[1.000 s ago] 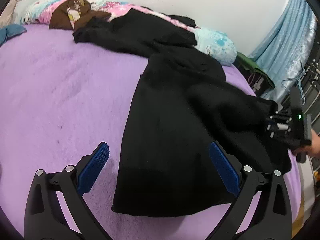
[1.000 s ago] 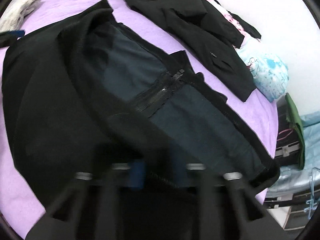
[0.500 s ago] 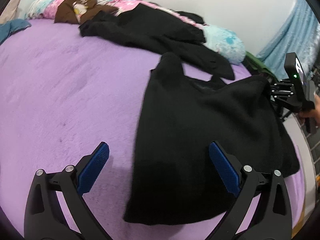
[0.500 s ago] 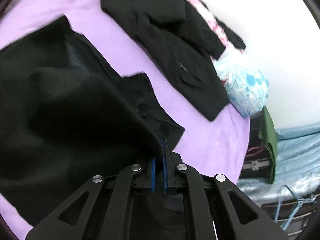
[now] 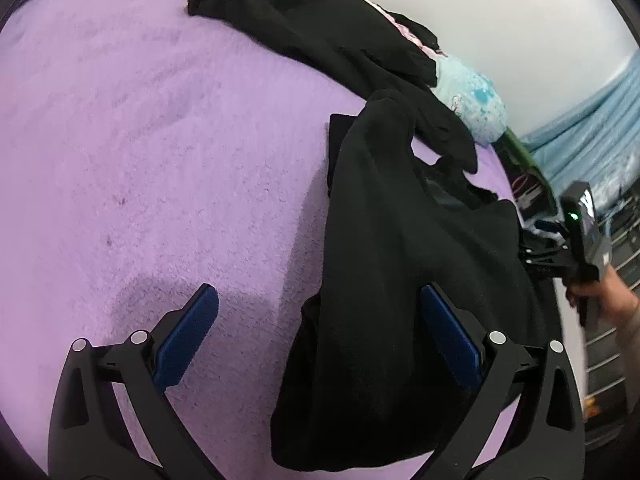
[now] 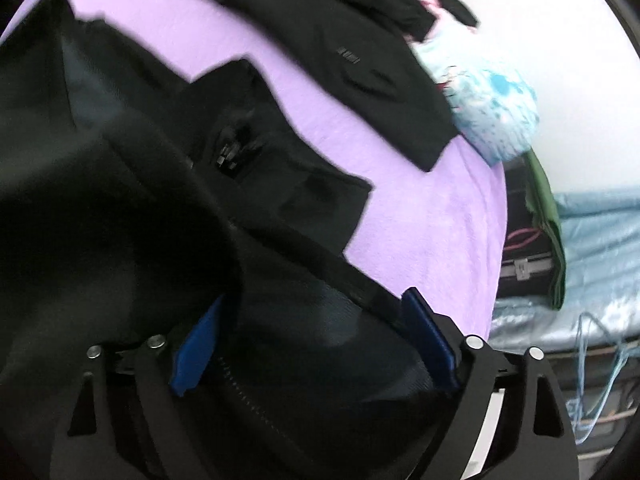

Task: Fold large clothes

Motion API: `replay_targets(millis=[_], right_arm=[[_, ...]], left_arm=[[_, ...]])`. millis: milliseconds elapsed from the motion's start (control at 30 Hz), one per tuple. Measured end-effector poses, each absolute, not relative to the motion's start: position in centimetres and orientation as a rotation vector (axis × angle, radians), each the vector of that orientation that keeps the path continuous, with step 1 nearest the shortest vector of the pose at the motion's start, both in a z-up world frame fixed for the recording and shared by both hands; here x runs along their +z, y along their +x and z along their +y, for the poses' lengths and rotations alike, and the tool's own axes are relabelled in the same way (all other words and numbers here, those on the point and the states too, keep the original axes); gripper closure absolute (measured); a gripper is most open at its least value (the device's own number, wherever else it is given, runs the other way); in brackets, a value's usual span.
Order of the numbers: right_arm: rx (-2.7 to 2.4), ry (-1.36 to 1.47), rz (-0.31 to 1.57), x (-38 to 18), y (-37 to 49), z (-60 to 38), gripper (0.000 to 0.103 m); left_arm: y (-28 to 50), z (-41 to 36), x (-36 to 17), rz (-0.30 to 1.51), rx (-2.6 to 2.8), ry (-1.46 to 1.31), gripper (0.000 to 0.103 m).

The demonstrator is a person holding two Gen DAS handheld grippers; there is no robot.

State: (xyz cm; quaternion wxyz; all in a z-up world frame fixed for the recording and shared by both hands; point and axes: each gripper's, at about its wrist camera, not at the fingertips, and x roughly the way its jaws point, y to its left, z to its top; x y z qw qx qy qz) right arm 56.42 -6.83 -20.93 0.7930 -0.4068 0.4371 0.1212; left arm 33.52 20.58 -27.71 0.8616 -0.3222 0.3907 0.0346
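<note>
Black garment (image 6: 120, 200) is motion-blurred, its left side cut off.
</note>
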Motion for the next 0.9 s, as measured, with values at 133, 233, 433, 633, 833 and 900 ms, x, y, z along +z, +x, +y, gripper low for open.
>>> replay_targets(millis=[133, 233, 433, 633, 833, 900], right_arm=[[0.276, -0.815, 0.905, -18.6, 54.6, -7.9, 0.009], [0.281, -0.758, 0.879, -17.5, 52.8, -8.8, 0.009], [0.295, -0.533, 0.86, -16.1, 49.6, -10.8, 0.009], [0.35, -0.294, 0.871, -16.5, 46.2, -11.9, 0.009], [0.387, -0.131, 0.926, -19.1, 44.1, -11.9, 0.009], [0.389, -0.093, 0.947, -19.9, 43.8, -11.9, 0.009]], left_arm=[[33.3, 21.5, -28.1, 0.834, 0.009, -0.788, 0.007], [33.3, 22.1, -28.5, 0.849, -0.054, -0.882, 0.007], [32.9, 23.2, -29.3, 0.864, -0.138, -1.05, 0.007], [32.3, 24.6, -31.0, 0.9, -0.14, -1.178, 0.007], [32.7, 24.6, -31.1, 0.924, -0.161, -1.181, 0.007], [33.2, 24.2, -31.0, 0.939, -0.169, -1.186, 0.007]])
